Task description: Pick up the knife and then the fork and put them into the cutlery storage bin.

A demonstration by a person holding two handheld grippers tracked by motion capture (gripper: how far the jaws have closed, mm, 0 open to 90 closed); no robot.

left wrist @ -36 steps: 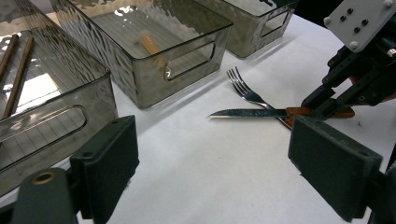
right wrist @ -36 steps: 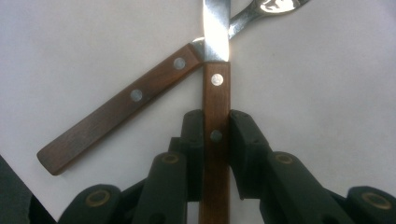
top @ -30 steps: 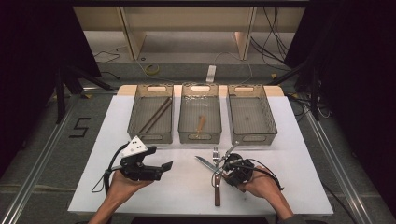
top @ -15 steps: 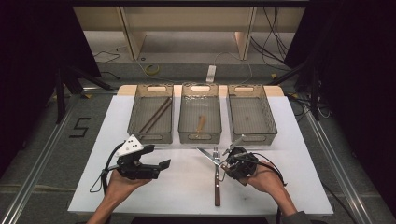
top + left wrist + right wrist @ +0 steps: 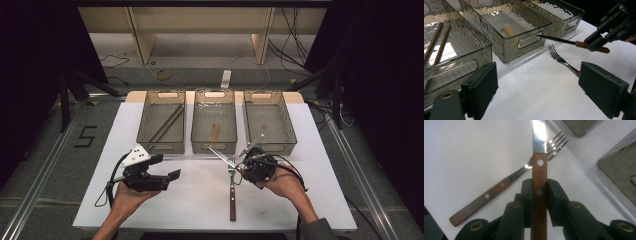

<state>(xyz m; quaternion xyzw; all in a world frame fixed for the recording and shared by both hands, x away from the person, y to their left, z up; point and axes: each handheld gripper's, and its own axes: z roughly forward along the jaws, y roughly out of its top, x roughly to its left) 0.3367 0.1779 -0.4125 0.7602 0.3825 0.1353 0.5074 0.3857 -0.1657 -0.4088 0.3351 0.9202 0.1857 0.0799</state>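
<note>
1. High view: the right gripper (image 5: 248,167) is clamped on the wooden handle of a table knife (image 5: 223,156), held above the white table (image 5: 310,150). The blade's long axis points up-left toward the front wall of the middle bin (image 5: 214,146). The right bin (image 5: 269,121), which looks empty, lies just beyond the gripper. A fork (image 5: 232,192) lies on the table just beside this gripper, tines toward the bins.
2. Left gripper view: the left gripper (image 5: 544,92) stands wide apart and holds nothing. It is well apart from the knife (image 5: 556,40), so the right hand is the nearer one.
3. Right gripper view: both pads press the knife handle (image 5: 539,195). The blade runs straight ahead along the jaws, and the fork (image 5: 506,185) lies crosswise beneath.
</note>
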